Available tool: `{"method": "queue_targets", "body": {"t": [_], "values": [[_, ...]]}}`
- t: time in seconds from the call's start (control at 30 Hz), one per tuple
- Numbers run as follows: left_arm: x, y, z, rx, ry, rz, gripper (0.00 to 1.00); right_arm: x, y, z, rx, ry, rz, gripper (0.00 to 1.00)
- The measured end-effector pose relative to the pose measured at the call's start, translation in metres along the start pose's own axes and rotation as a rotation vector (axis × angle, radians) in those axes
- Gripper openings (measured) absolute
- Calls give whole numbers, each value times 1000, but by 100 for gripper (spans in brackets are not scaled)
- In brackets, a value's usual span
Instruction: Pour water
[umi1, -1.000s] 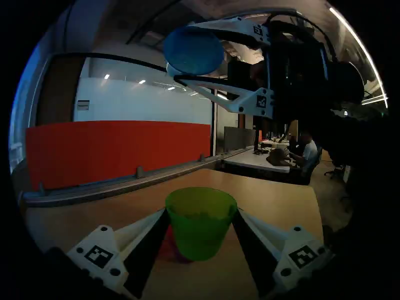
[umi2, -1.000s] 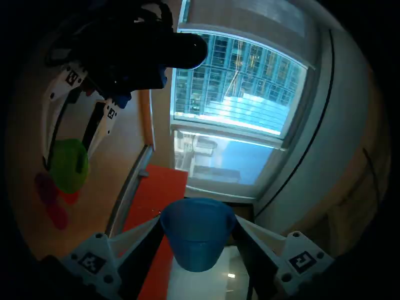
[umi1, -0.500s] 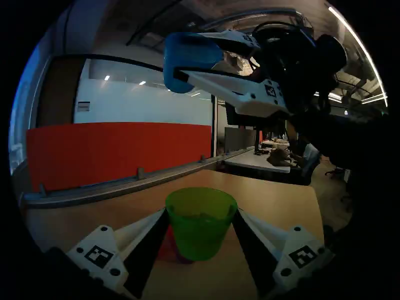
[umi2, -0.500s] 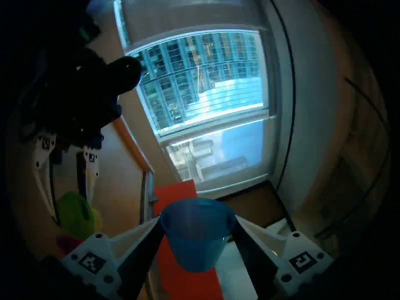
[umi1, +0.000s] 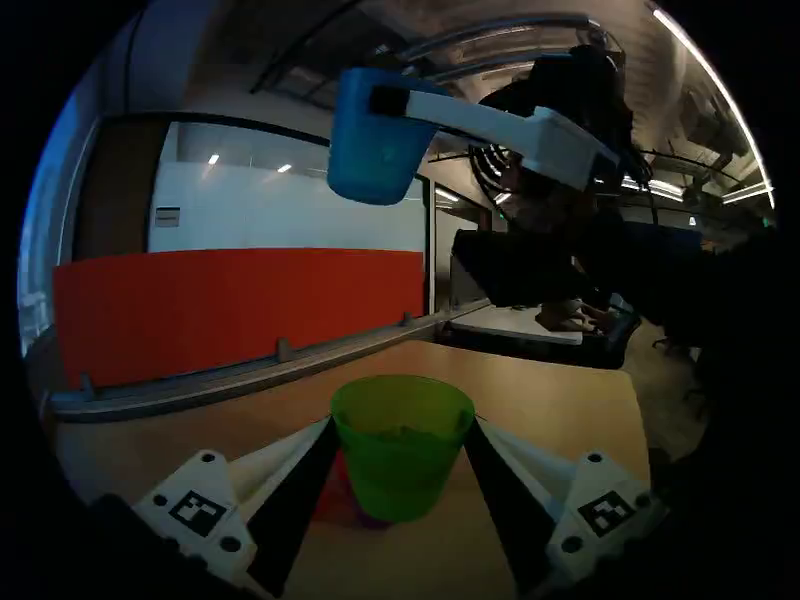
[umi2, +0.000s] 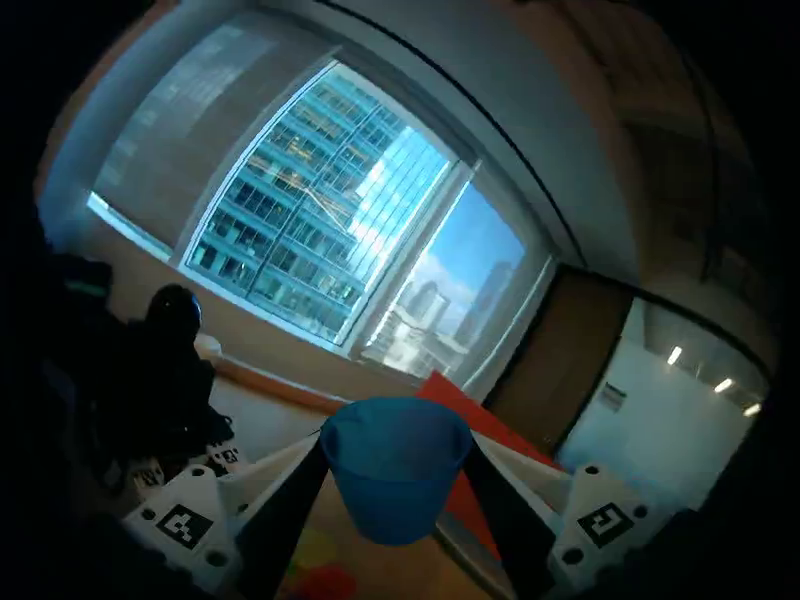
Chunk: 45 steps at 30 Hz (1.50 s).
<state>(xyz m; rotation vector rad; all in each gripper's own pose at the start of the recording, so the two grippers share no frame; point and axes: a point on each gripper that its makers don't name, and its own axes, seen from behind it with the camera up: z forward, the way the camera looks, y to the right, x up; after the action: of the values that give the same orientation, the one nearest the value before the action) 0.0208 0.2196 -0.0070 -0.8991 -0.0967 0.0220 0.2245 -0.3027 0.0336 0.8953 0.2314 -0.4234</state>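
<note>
In the left gripper view a green cup (umi1: 402, 444) stands upright between my left gripper's (umi1: 400, 470) white fingers, which are shut on it just above the wooden table (umi1: 560, 395). High above it a blue cup (umi1: 372, 135) hangs nearly upright in the far-off right gripper, whose white finger (umi1: 500, 120) runs to a dark hand at the upper right. In the right gripper view the blue cup (umi2: 396, 468) sits upright between my right gripper's (umi2: 396, 490) fingers, shut on it. The left gripper and the hand holding it (umi2: 150, 400) appear dark at the left.
A red panel (umi1: 230, 300) and a metal rail (umi1: 270, 355) border the table's far side. Red and yellow blobs (umi2: 315, 568) lie on the table below the blue cup. Large windows (umi2: 300, 240) face tall buildings. Desks and a seated person are at the back right.
The right gripper has rotated, bringing the blue cup from lying on its side, mouth sideways, back to nearly upright above the green cup. The green cup and left gripper stayed still.
</note>
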Motion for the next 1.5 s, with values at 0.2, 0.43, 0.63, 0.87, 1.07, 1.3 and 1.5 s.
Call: {"method": "queue_targets", "body": {"t": [0.2,0.43,0.63,0.87,1.07,1.3,1.5], "values": [[4,0,-2,6,3,4,86,2,-8,-4,27,0,200,91],[4,0,-3,16,2,9,86,-1,-6,-8,29,-12,348,91],[3,-6,-5,31,-1,8,86,-6,-6,-14,21,-25,368,91],[6,-13,-11,47,2,8,86,-20,3,-28,-10,-45,358,91],[10,-18,-17,60,9,1,86,-42,12,-49,-50,-72,362,91],[12,-23,-21,69,3,14,86,-60,21,-75,-96,-86,388,91],[14,-26,-26,78,-4,23,86,-70,31,-96,-127,-94,398,91]]}}
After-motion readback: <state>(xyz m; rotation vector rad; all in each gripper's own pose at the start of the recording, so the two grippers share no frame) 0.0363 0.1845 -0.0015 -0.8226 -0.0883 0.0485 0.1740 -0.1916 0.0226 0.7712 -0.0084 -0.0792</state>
